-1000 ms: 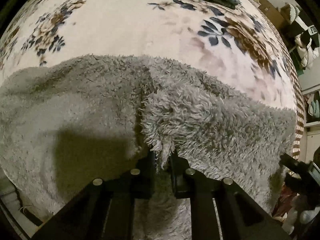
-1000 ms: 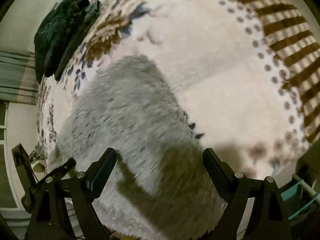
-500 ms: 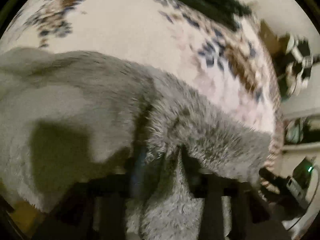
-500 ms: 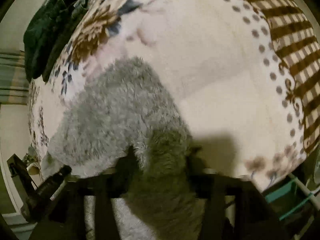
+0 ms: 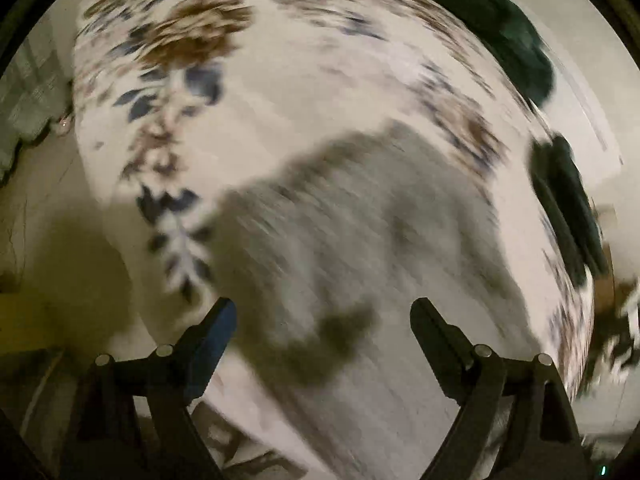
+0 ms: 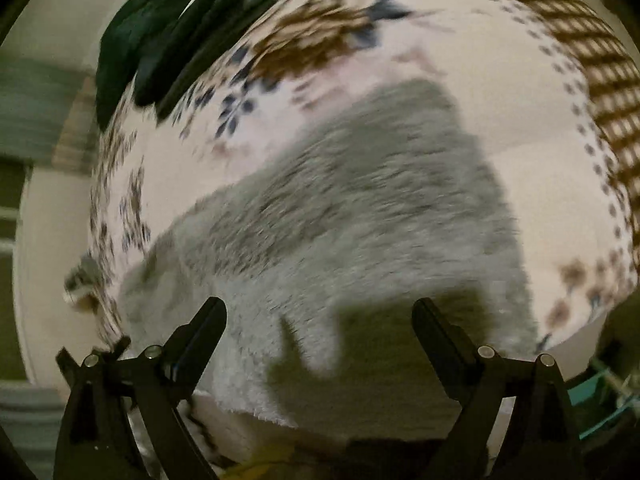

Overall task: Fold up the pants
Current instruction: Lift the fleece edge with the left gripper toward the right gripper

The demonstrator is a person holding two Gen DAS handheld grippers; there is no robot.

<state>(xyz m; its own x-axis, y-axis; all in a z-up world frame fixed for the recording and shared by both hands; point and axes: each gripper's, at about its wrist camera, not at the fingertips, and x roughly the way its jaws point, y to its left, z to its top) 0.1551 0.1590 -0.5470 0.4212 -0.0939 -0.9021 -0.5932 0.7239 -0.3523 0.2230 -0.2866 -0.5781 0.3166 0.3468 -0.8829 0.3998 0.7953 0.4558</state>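
The grey fluffy pants (image 6: 352,216) lie folded in a compact heap on the floral bedspread (image 6: 500,80). They also show, blurred, in the left wrist view (image 5: 360,220). My left gripper (image 5: 322,320) is open and empty, held above the near part of the pants. My right gripper (image 6: 320,320) is open and empty, above the near edge of the pants. Both views are smeared by motion.
A pile of dark green clothes (image 6: 160,40) lies at the far edge of the bed, and shows in the left wrist view (image 5: 512,52) too. Another dark garment (image 5: 568,208) lies at the right. The bed's edge and the floor (image 5: 48,264) are at the left.
Both grippers were shut on the pants half a second ago. Both have let go, opened wide and pulled back above the cloth. The pants now lie folded over.
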